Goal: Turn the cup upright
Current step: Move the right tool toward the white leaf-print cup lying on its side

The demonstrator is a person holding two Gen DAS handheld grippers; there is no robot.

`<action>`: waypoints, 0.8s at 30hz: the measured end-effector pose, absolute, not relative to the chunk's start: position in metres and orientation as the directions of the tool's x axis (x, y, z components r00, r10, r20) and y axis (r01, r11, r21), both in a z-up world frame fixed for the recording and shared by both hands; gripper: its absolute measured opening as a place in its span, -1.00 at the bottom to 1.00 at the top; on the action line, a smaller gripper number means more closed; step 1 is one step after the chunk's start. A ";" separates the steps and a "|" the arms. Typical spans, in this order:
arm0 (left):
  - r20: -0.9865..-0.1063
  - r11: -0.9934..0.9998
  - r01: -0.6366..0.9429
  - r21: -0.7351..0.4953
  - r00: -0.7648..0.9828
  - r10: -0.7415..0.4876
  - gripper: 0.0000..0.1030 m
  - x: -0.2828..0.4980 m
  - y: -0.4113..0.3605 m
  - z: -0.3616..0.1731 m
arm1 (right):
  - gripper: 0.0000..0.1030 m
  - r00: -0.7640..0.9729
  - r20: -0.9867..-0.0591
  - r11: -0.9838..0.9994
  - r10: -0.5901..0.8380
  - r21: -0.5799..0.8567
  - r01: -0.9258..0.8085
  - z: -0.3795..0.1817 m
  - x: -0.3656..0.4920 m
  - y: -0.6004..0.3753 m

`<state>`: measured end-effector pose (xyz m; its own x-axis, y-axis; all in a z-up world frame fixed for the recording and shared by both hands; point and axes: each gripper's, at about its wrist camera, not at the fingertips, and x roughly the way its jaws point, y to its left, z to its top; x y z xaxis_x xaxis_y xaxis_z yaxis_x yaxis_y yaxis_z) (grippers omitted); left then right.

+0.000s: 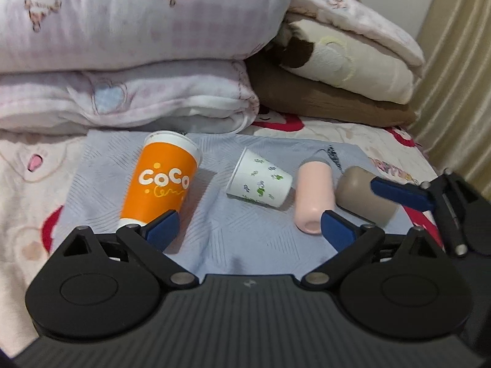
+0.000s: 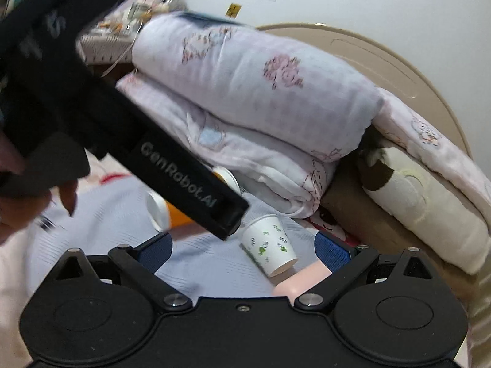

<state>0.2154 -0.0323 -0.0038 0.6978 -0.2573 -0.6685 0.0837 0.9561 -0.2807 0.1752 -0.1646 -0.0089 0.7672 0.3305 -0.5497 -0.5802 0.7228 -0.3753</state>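
On the pale blue cloth (image 1: 101, 178) spread over the bed, four cups are lying on their sides in a row. Farthest left, the orange cup (image 1: 161, 181) is lying with its white lidded end pointing away toward the folded quilts (image 1: 122, 61) and its narrow base toward the camera, its long axis running near to far and leaning slightly right. The left gripper (image 1: 248, 230) is hovering low over the cloth with its blue pads spread wide apart and nothing between them; the left pad is sitting just beside the orange cup's base. Next, the white paper cup (image 1: 260, 179) with green prints is lying crosswise, open mouth pointing left and away, base to the right. Just right of it, the pink cup (image 1: 313, 194) is lying with its long axis near to far. The beige cup (image 1: 362, 196) is lying beside that, with one blue finger (image 1: 399, 193) of the right gripper (image 2: 242, 251) reaching over it. In the right wrist view that gripper's fingers are standing wide apart, the paper cup lying ahead between them.
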 end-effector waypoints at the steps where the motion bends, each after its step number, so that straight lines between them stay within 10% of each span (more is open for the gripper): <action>1: -0.672 0.953 0.076 -0.293 0.693 -0.262 0.89 0.223 -0.033 -0.010 | 0.93 0.761 -0.564 0.721 0.321 -0.376 -0.582 -0.016 0.185 -0.164; 24: -0.602 0.856 0.040 -0.516 0.693 -0.396 0.51 0.291 -0.018 -0.089 | 0.84 0.751 -0.619 0.537 0.231 -0.562 -0.629 -0.100 0.277 -0.141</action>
<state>0.2906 -0.0185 -0.0889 0.6934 -0.3955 -0.6023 0.0401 0.8558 -0.5158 0.2772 -0.1409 -0.0999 0.7509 0.2310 -0.6187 -0.6286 0.5371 -0.5624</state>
